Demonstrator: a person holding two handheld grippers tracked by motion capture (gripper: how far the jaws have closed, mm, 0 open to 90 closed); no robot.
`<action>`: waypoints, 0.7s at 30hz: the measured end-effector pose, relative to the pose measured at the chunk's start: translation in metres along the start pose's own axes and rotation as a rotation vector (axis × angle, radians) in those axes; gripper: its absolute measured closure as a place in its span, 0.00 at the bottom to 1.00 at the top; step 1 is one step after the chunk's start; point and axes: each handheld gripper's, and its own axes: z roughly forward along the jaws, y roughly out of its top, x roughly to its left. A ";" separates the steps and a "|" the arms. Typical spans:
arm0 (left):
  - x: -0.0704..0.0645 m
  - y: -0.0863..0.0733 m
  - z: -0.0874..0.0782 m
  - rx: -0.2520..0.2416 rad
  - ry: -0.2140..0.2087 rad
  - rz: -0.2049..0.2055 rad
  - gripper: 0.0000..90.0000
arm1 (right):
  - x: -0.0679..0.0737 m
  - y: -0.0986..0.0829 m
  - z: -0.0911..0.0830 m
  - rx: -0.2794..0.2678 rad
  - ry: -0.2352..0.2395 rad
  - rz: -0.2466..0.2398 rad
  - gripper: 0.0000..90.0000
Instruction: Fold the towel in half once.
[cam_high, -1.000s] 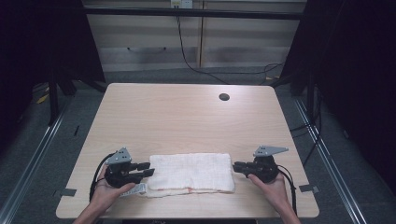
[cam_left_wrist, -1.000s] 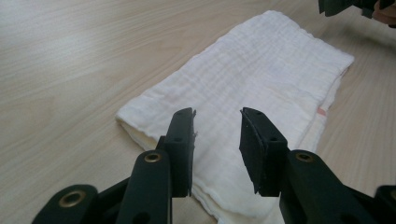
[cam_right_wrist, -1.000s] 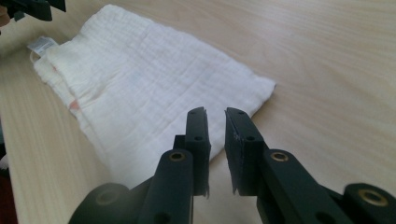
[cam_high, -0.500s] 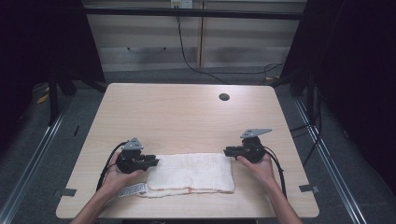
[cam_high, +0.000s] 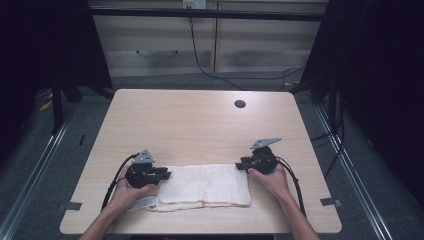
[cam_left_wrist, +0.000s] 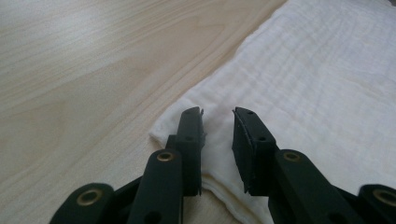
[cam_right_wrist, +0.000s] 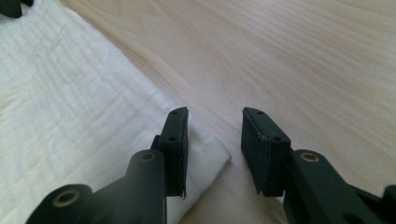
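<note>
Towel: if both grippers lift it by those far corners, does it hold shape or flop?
Probably flops: the towel is soft, crinkled cloth lying flat in folded layers, so the middle would likely sag and the layers may fall open. It looks light for its size. The left gripper and right gripper stand open at its corners; thin edges could slip from a shallow pinch.

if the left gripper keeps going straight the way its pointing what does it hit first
Most likely the folded white towel. The left gripper has its open jaws over the towel's near corner, aimed along the cloth, though its height above it is unclear.
</note>
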 end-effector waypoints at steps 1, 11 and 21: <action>0.000 0.000 0.000 -0.001 -0.001 -0.002 0.80 | 0.000 0.000 0.000 -0.003 0.006 0.000 0.70; 0.003 0.004 -0.002 -0.013 0.008 -0.020 0.75 | 0.000 -0.003 0.002 -0.008 0.071 0.017 0.95; 0.018 0.019 -0.006 -0.035 0.077 -0.052 0.60 | -0.001 -0.003 0.002 -0.005 0.065 0.022 0.96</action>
